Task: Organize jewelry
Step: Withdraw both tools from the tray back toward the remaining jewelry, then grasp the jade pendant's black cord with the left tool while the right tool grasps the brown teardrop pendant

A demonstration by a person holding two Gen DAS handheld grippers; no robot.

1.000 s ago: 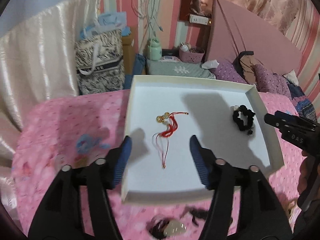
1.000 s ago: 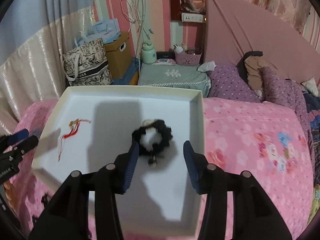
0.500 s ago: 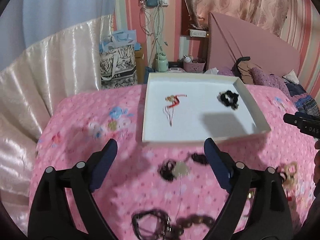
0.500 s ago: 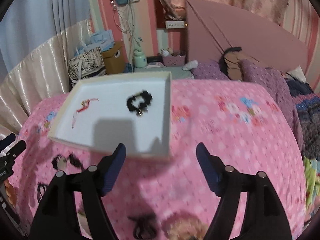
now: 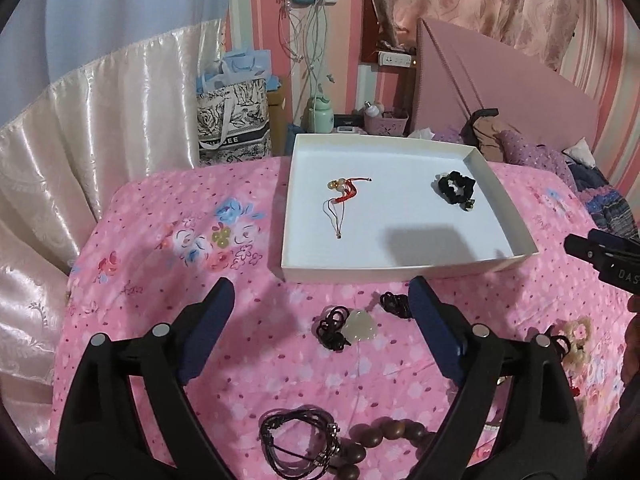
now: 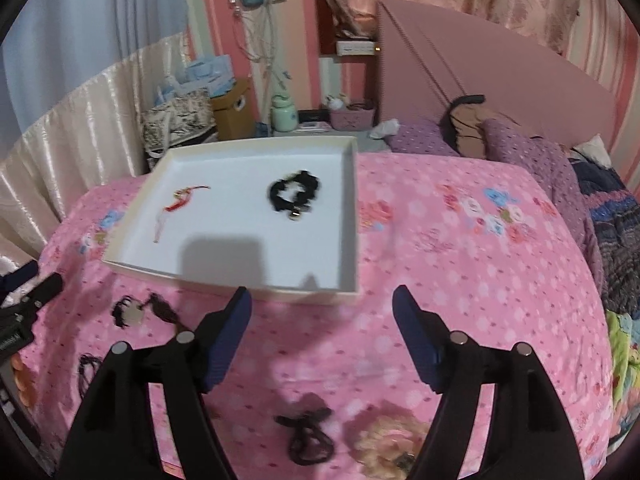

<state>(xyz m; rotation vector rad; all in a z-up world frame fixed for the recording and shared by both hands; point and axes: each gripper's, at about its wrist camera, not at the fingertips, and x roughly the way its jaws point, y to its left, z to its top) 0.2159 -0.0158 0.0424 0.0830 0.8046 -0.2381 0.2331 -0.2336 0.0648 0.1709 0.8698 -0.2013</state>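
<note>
**Two pieces in the tray, the rest waiting on the bedspread**

The pink flowered bedspread (image 5: 168, 312) fills most of both views, and the shallow white tray (image 5: 384, 272) sits on it toward the far side. By my reading the sorting is at an early stage: only two pieces lie inside the tray, well apart from each other, while at least five more are spread on the cloth in front of it.

Inside the tray, the black scrunchie (image 5: 456, 190) lies near the right wall, a small metal charm at its near edge. The red cord charm (image 5: 346, 196) lies left of the middle, thin loose strands trailing toward the camera and gold beads at its far end.

On the cloth, the wooden bead bracelet (image 5: 380, 440) and the dark cord bracelets (image 5: 296, 440) lie nearest, touching. Further on sits the pale stone pendant (image 5: 360, 326) on a tangled black cord, with a small dark knot just beside it. A cream hair tie (image 5: 576, 340) lies off to the right.

The left gripper (image 5: 320, 312) has its fingers spread wide with nothing between them, above the pendant. The right gripper (image 6: 322, 314) is likewise spread and empty, above a black cord (image 6: 308, 436) and a fluffy blond piece; that view is blurred.
</note>
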